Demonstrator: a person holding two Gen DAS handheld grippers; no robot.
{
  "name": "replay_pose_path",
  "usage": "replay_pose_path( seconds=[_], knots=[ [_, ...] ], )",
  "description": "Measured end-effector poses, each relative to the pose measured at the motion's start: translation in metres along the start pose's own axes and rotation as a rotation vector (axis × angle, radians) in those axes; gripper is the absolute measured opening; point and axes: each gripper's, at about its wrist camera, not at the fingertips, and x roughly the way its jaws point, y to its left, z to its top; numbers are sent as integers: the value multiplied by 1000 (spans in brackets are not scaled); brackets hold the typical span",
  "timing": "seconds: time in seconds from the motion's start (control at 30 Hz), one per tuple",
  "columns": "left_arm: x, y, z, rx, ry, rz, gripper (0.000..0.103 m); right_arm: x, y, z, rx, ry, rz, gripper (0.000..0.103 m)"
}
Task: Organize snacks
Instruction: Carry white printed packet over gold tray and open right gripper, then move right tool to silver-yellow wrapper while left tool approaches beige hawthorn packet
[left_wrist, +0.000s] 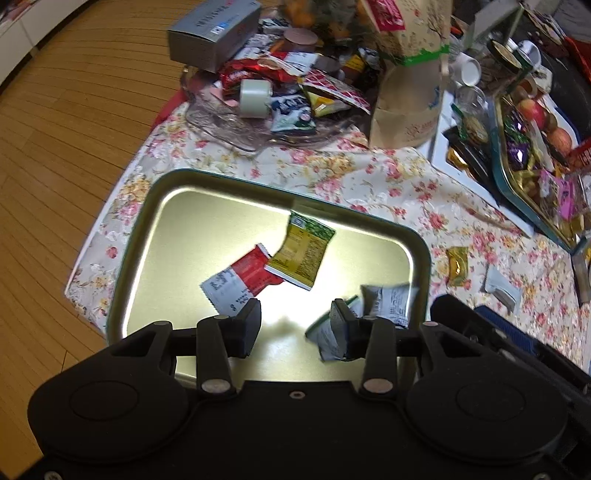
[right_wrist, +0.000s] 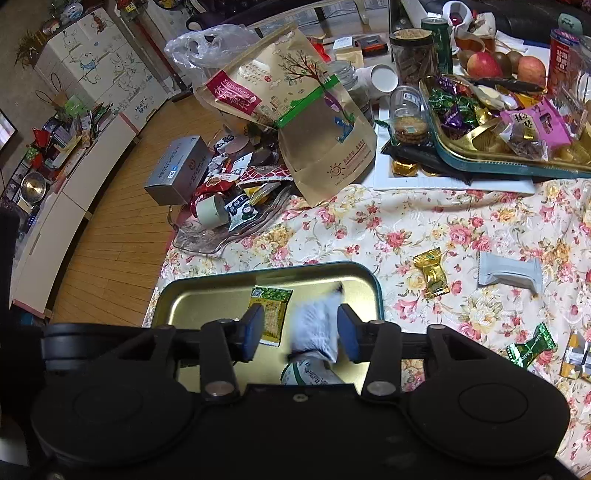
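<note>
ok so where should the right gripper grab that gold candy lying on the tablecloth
Take the gold candy across its plump middle, coming straight down from above. It lies flat on the floral tablecloth, clear of its neighbours, and its flared crimped ends look too thin to hold.

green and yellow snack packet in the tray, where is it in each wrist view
Left wrist: the green and yellow snack packet lies mid-tray, centre of the picture, its corner over a red and white packet.
Right wrist: the same packet sits low and left of centre, just right of the near left finger.
Shared landmark: the gold tray with its teal rim.
</note>
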Motion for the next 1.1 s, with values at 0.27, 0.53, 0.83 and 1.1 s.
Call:
replay_pose_path(
  seconds=[0.27,0.53,0.83,1.1],
  knots=[
    [-3,3,2,-2,-16,4,49,2,4,-3,-11,15,3,49],
    [2,-8,-2,46,27,-48,49,6,-5,-3,17,46,-55,49],
    [4,-14,-5,76,47,-58,49,12,-15,-2,63,110,-123,49],
    [3,-21,-7,103,51,-71,49,12,-23,-5,62,126,-147,49]
  ],
)
